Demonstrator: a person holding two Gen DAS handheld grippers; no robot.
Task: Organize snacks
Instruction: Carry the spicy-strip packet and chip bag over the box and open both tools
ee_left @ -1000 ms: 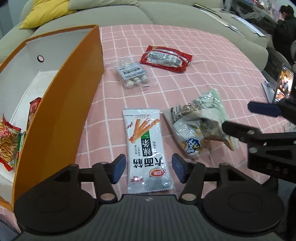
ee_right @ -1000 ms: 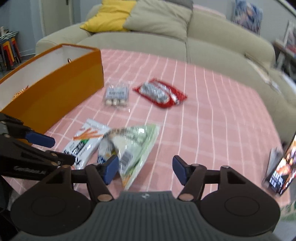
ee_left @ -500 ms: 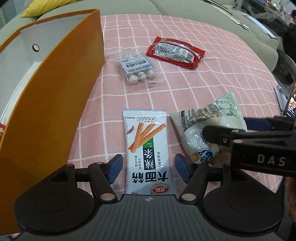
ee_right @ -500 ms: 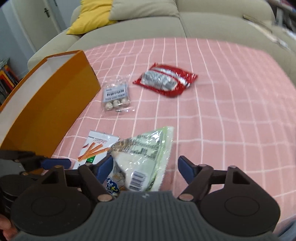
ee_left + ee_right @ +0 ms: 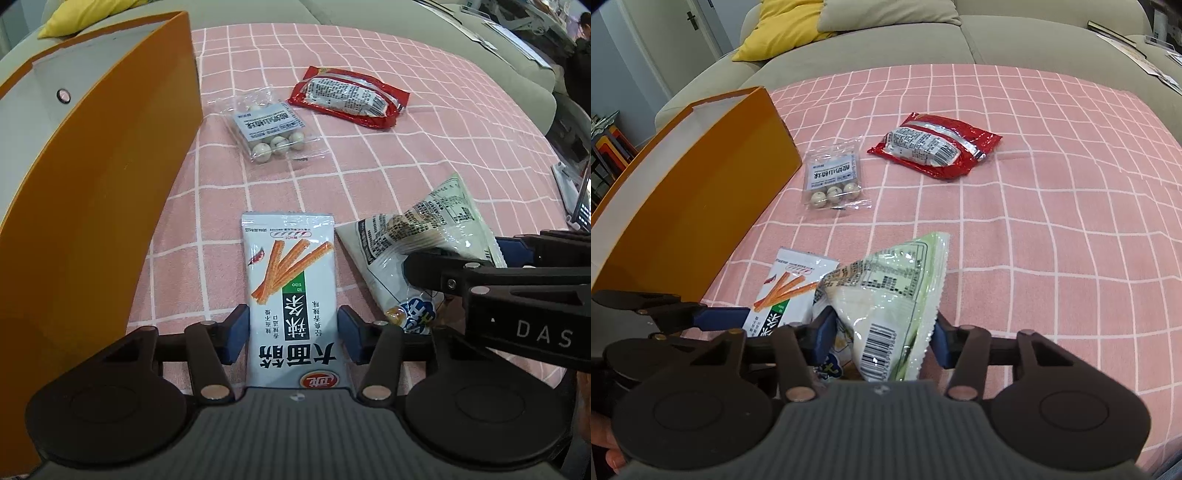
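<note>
The left gripper point(image 5: 293, 328) straddles the white spicy-stick packet point(image 5: 291, 295) lying flat on the pink checked tablecloth point(image 5: 424, 155), its fingers spread just wider than the packet. The right gripper point(image 5: 882, 338) has its fingers on either side of the green-white crumpled snack bag point(image 5: 890, 295); whether they pinch it I cannot tell. The orange box point(image 5: 103, 206) stands to the left; a clear candy-ball bag point(image 5: 271, 129) and a red packet point(image 5: 349, 96) lie farther off

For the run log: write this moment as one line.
left gripper: open, straddling white stick-snack packet | right gripper: open, around green bag | both on cloth
</note>
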